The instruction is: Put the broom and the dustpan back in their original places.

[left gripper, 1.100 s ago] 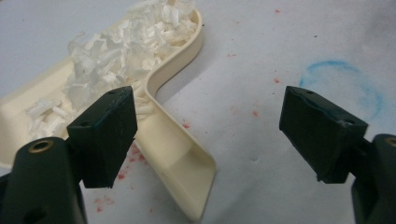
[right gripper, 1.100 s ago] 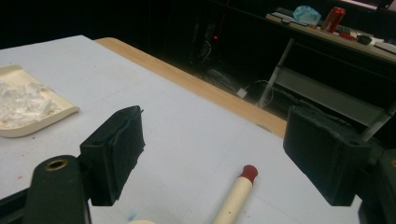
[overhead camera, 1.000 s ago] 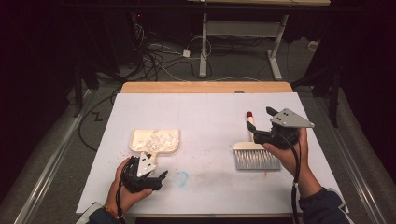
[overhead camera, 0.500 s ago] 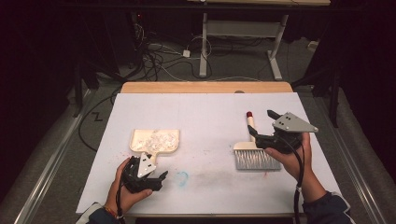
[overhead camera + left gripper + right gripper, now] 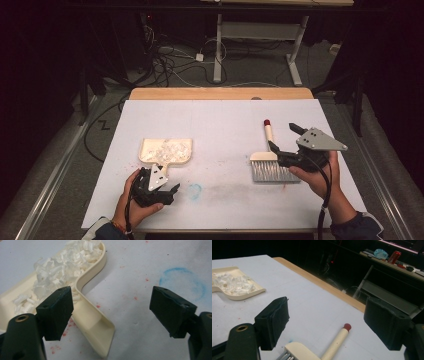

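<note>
Both grippers' jaws gape, holding nothing. Left gripper (image 5: 112,312) straddles the handle of the cream dustpan (image 5: 166,151), near left, full of light, loose shavings (image 5: 62,267). Right gripper (image 5: 334,322) hovers over the stiff brush (image 5: 270,160), best grasped by its handle.

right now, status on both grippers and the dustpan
Left gripper open over dustpan handle. Right gripper open above brush. Shavings in pan. Nothing in the way.

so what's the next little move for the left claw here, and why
Probably ease the left claw forward and close it on the dustpan handle. The jaws stand open, the handle lies between them pointing back at the claw, and the dustpan already holds the white shreds, so gripping it seems next.
</note>
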The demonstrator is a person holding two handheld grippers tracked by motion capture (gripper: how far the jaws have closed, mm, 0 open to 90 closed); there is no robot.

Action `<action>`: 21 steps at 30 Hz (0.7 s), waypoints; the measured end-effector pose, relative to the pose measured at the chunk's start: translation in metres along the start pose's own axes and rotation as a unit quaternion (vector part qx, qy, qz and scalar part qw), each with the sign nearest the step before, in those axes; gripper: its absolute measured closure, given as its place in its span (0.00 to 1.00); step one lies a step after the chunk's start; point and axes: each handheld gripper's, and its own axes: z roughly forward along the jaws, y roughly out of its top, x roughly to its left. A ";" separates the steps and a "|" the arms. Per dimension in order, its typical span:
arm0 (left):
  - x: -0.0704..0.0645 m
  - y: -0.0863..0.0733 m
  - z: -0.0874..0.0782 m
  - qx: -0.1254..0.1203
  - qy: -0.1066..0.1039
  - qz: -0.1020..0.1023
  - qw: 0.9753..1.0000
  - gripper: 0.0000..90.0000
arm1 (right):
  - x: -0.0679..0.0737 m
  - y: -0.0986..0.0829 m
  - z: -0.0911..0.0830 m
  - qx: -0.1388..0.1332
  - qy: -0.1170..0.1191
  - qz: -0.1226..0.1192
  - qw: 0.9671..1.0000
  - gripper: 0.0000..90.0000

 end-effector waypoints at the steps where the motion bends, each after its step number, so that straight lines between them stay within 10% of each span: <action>1: 0.000 0.000 0.000 0.000 0.000 0.000 1.000 0.21 | 0.000 -0.001 -0.001 -0.002 0.000 -0.002 1.000 0.23; 21: -0.001 0.000 0.001 -0.002 -0.002 0.010 1.000 0.21 | 0.002 -0.029 -0.020 0.016 -0.008 -0.016 1.000 0.23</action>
